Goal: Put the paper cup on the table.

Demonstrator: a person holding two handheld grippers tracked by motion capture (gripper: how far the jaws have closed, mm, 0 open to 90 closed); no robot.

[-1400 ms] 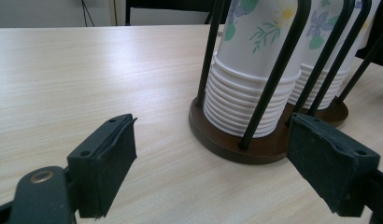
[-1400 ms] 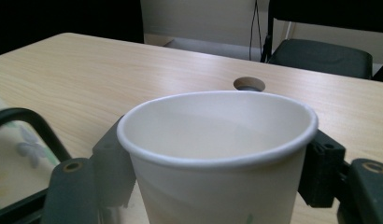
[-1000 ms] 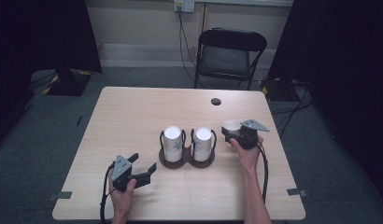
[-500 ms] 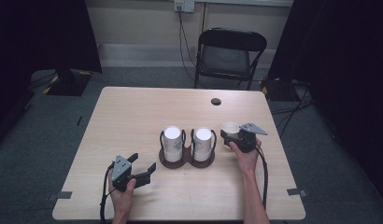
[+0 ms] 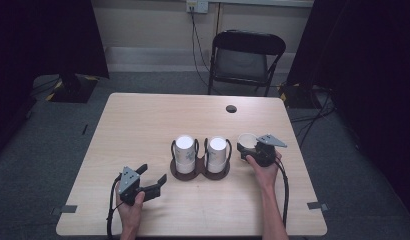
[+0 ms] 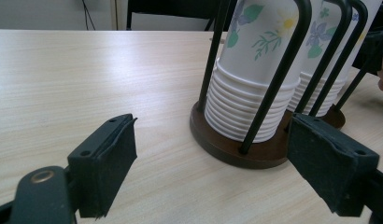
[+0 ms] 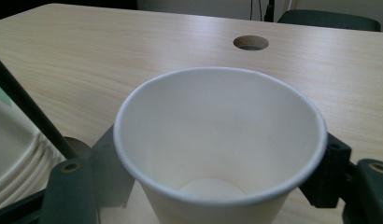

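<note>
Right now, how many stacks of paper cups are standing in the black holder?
2. The left stack and the right stack stand side by side in the holder. One more single cup sits between the right gripper jaws.

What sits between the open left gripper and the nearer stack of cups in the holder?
Nothing visible. Bare table lies between the left gripper and the nearer cup stack. Only the holder's own black wire posts ring the stack, so the jaws would meet them before the cups.

A black folding chair (image 5: 248, 57) stands behind the table (image 5: 143, 125).
</note>
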